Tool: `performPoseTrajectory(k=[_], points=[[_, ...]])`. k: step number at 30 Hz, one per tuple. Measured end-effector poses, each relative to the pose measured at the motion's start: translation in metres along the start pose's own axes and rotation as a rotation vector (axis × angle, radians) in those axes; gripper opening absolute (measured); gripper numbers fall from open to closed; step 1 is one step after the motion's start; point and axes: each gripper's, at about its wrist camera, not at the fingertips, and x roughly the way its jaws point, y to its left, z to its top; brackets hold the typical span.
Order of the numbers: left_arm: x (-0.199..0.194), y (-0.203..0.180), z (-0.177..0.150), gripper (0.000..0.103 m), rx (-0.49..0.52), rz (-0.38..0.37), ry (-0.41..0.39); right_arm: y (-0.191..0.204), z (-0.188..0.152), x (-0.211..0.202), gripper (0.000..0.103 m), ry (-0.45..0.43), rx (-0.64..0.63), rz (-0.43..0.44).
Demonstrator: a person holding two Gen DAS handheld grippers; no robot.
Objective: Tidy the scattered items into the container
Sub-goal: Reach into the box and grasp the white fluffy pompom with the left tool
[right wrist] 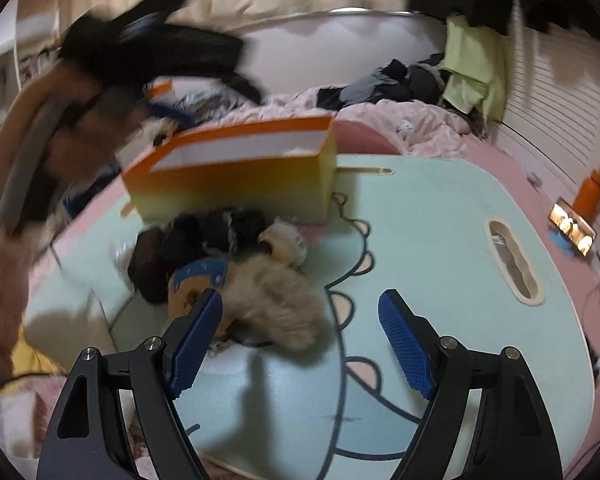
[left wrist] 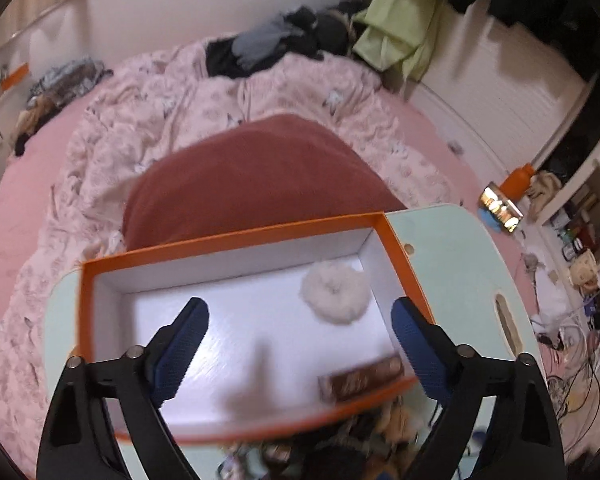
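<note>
The orange box (left wrist: 236, 240) with a white inside stands on the mint table (left wrist: 452, 264). In it lie a white fluffy scrunchie (left wrist: 336, 298) and a brown wrapped bar (left wrist: 364, 380). My left gripper (left wrist: 300, 312) hangs open over the box with nothing between its fingers. In the right wrist view a pile lies in front of the box (right wrist: 236, 188): a beige furry piece (right wrist: 276, 304), dark scrunchies (right wrist: 216, 232), a cream one (right wrist: 284, 240) and a blue and tan item (right wrist: 200, 280). My right gripper (right wrist: 300, 300) is open; the furry piece sits by its left finger, and neither pad presses on it.
A red pillow (left wrist: 260, 176) and rumpled pink bedding (left wrist: 160, 120) lie behind the box. Handle slots (right wrist: 512, 264) cut through the table near its edge. An orange bottle (right wrist: 588, 196) and a lit phone (right wrist: 572, 224) sit beyond the right edge. A blurred hand and sleeve (right wrist: 60, 140) are at upper left.
</note>
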Motion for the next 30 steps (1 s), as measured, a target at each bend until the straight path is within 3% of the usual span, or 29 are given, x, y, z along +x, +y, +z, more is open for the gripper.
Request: performPoseTrajectory(k=[2,3,7,14,15,16,17,21,25,30], points=[[0.02,-0.009,0.006,0.089,0.016,0.011,0.045,0.001,-0.001,0.003,0.08,0.015,-0.011,0.002],[0.028,-0.012,0.008,0.083,0.021,0.027,0.061,-0.001,-0.002,0.004,0.08,0.017,-0.007,0.004],[0.054,-0.02,0.008,0.073,0.036,0.051,0.125,-0.012,-0.003,0.004,0.08,0.022,0.049,0.015],[0.075,-0.022,0.006,0.071,0.011,0.008,0.167,-0.025,-0.004,0.009,0.08,0.049,0.126,0.056],[0.077,-0.021,0.007,0.063,0.001,-0.018,0.179,-0.025,-0.004,0.009,0.08,0.05,0.126,0.058],[0.079,-0.019,0.007,0.042,-0.016,-0.059,0.2,-0.024,-0.004,0.009,0.08,0.05,0.126,0.058],[0.082,-0.019,0.007,0.041,-0.026,-0.067,0.22,-0.024,-0.004,0.009,0.08,0.05,0.126,0.058],[0.078,-0.022,0.001,0.04,0.036,-0.044,0.182,-0.025,-0.004,0.009,0.08,0.052,0.132,0.061],[0.072,-0.015,0.001,0.038,0.031,-0.052,0.17,-0.025,-0.004,0.009,0.08,0.051,0.135,0.061],[0.028,-0.008,0.009,0.038,0.044,-0.076,0.069,-0.025,-0.005,0.009,0.08,0.051,0.136,0.061]])
